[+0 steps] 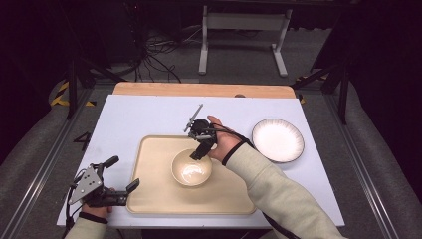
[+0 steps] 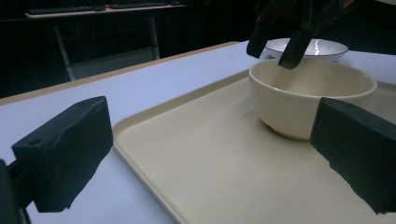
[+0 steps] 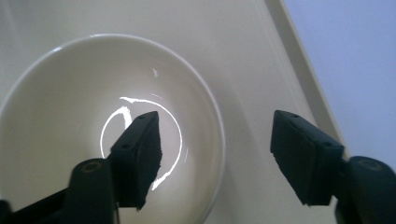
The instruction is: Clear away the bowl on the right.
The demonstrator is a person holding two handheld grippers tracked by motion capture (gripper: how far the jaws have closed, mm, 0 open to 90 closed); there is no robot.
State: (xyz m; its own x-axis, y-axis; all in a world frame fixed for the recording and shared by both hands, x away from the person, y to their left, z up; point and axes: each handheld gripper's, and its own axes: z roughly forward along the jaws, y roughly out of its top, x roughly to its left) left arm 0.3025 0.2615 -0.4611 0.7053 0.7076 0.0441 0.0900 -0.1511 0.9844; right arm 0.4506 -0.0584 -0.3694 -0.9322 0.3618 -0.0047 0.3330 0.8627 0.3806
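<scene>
Right gripper (image 1: 199,149) hangs over the round cream ceramic bowl (image 1: 191,172) on the beige plastic tray (image 1: 154,191) — jaws spread, straddling its rim; left gripper (image 1: 119,174) spread too — empty.

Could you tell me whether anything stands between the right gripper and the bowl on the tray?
Nothing visible does. The right gripper hangs open right above the bowl, one jaw over its inside, the other outside its rim. The bowl looks empty, and the tray around it is bare.
</scene>
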